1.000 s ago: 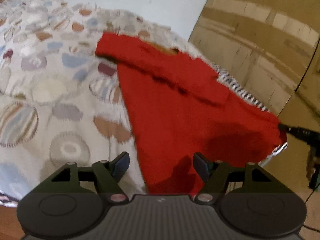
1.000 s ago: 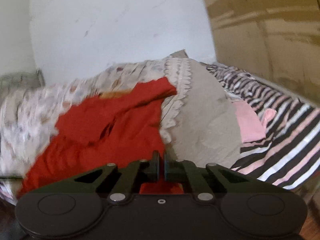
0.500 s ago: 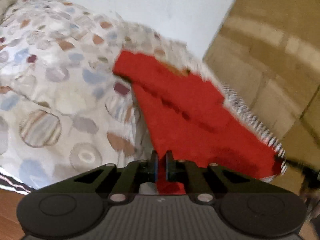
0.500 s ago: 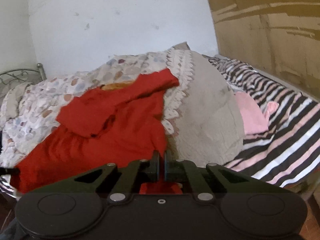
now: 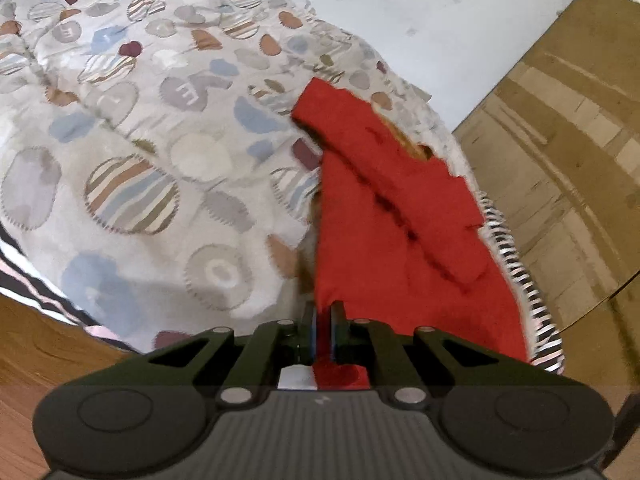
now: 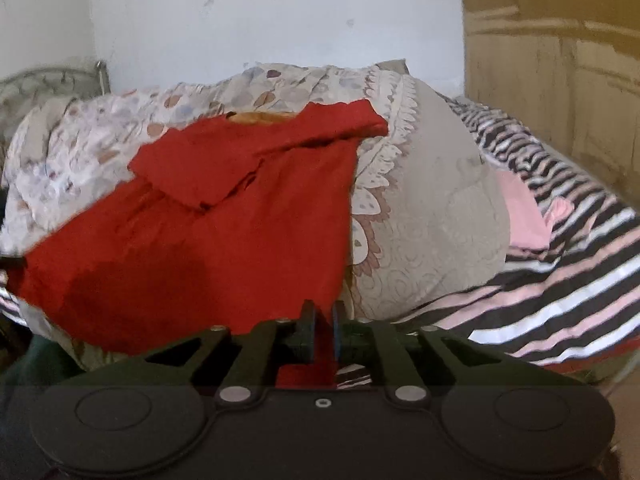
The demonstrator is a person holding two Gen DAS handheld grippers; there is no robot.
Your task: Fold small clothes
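Observation:
A small red garment lies spread over a patterned quilt, with one sleeve folded across its chest. My left gripper is shut on the garment's near hem corner at its left side. In the right wrist view the red garment spreads left of centre, and my right gripper is shut on its other near hem corner, red cloth showing between the fingers. An orange collar lining shows at the far end.
A grey lace-edged pillow lies right of the garment. A pink folded cloth rests on the black, white and pink striped sheet. A cardboard wall stands on the right; a wooden floor shows lower left.
My left gripper went from open over the hem to shut on it. Both grippers have pulled back toward the near edge with the garment, which now lies stretched flatter.

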